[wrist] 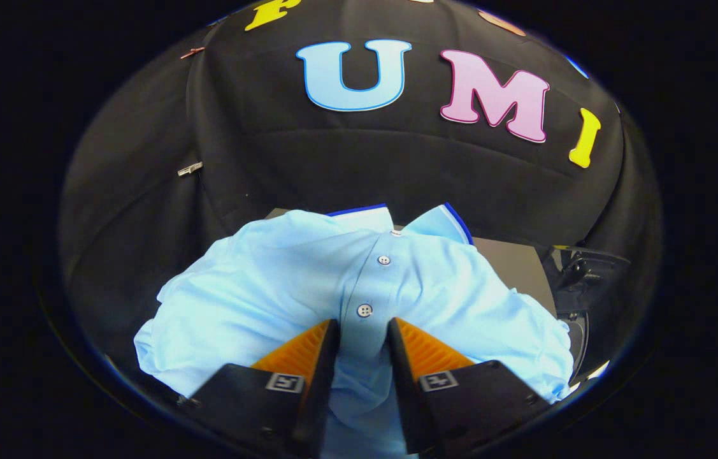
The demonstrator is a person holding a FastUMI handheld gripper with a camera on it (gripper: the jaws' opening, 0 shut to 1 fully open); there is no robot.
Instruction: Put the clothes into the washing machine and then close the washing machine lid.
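Clamping a fold of the shirt (269,293) along its button strip, the gripper (364,331) is seen with its two fingers drawn close together, cloth pinched in the narrow gap between them. A light blue polo shirt is what is held; both fingers are pressed against the bunched fabric just below the lowest visible button (365,310). A second button (384,260) is seen farther up the strip, and a third sits at the neck, where the collar (438,223) is spread open with a dark blue edge shown on each flap.

The body of the shirt is spread out to the left and right of the fingers, rumpled and puffed up, with its near hem hanging down past them. Beyond the collar, a flat grey surface (515,268) is partly covered by the shirt; it may be a table top, though too little is shown to be sure. To the far right, beside the shirt's right edge, a dark curved part (578,280) is glimpsed, possibly belonging to the washing machine; this cannot be told with confidence. The black cloth wall (237,159) is hung behind everything.
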